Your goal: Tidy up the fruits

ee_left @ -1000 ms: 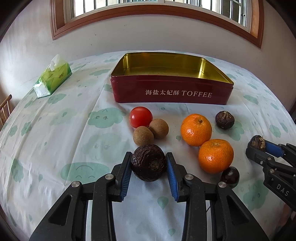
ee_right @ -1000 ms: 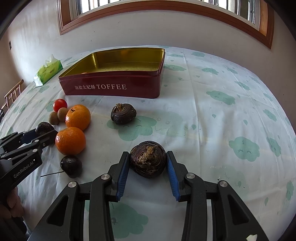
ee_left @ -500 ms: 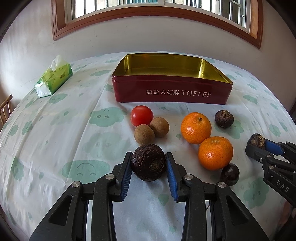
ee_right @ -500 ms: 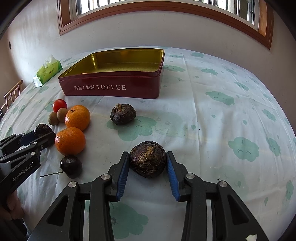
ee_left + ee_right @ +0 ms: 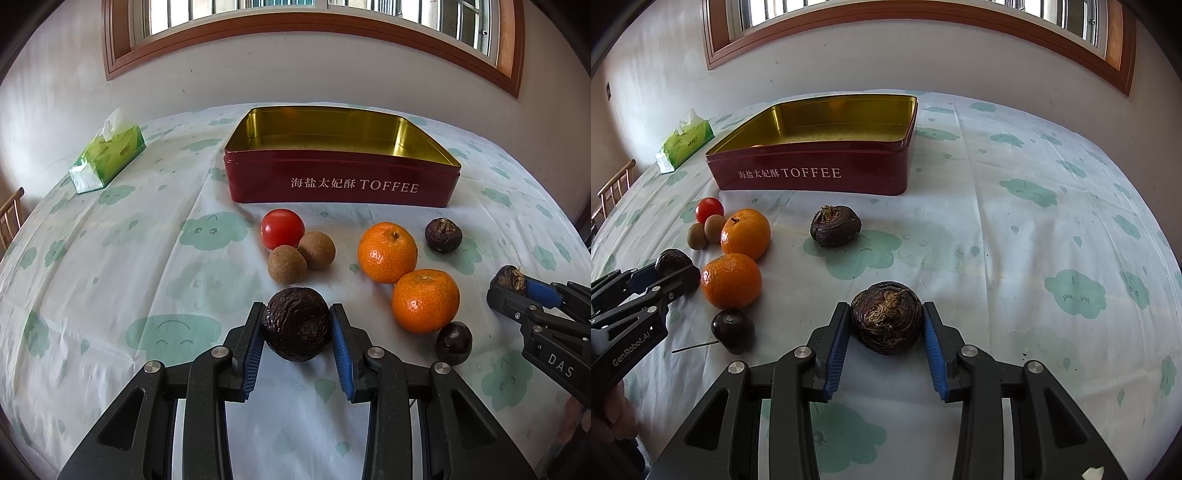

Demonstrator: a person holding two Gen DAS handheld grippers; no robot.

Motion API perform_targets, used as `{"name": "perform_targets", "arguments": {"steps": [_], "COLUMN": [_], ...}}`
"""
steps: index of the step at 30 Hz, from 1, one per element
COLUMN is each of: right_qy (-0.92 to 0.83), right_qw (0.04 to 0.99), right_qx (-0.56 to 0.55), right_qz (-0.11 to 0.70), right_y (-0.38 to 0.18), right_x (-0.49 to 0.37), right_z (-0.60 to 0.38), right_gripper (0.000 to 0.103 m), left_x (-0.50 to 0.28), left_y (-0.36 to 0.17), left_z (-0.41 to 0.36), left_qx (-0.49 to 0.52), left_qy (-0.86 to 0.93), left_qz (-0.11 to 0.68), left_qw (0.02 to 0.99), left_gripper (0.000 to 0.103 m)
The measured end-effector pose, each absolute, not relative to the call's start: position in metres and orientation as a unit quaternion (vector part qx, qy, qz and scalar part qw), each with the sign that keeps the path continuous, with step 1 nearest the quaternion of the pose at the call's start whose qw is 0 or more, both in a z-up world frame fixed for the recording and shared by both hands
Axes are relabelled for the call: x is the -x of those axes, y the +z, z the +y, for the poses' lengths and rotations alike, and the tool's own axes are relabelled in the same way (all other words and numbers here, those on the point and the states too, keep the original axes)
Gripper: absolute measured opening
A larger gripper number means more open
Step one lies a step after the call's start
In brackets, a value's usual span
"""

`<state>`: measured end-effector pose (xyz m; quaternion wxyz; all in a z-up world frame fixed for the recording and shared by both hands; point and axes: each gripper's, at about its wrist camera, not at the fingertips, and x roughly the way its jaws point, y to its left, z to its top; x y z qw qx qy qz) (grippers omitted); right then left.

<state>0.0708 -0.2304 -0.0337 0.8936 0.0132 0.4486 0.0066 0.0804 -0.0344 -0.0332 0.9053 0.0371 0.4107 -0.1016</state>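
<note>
In the left wrist view my left gripper is shut on a dark wrinkled water chestnut, low over the tablecloth. In the right wrist view my right gripper is shut on another water chestnut. Each view shows the other gripper at its edge with its fruit between the pads. Between the two grippers lie two oranges, a red tomato, two brown longans, a loose water chestnut and a small dark fruit. The open red toffee tin stands behind them with nothing inside.
A green tissue pack lies at the far left of the table, near the wall. A wooden chair back shows past the table's left edge. The cloud-print cloth to the right of the tin is bare. A person's hand holds the left gripper at the lower left.
</note>
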Motion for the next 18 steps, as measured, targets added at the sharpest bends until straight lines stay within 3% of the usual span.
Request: {"name": "perform_targets", "arguments": {"steps": [18], "right_qy": [0.002], "right_qw": [0.897], "right_qx": [-0.012], "right_qz": [0.441], "right_y": [-0.02], "right_x": [-0.061], "right_z": [-0.23], "right_gripper": [0.035], "left_x": [-0.07], "left_y": [-0.018], "left_z": [-0.035], "left_qx": [-0.041], "left_qy": [-0.102], "left_qz": [0.399], "left_qw": [0.91], "left_gripper": [0.036]}}
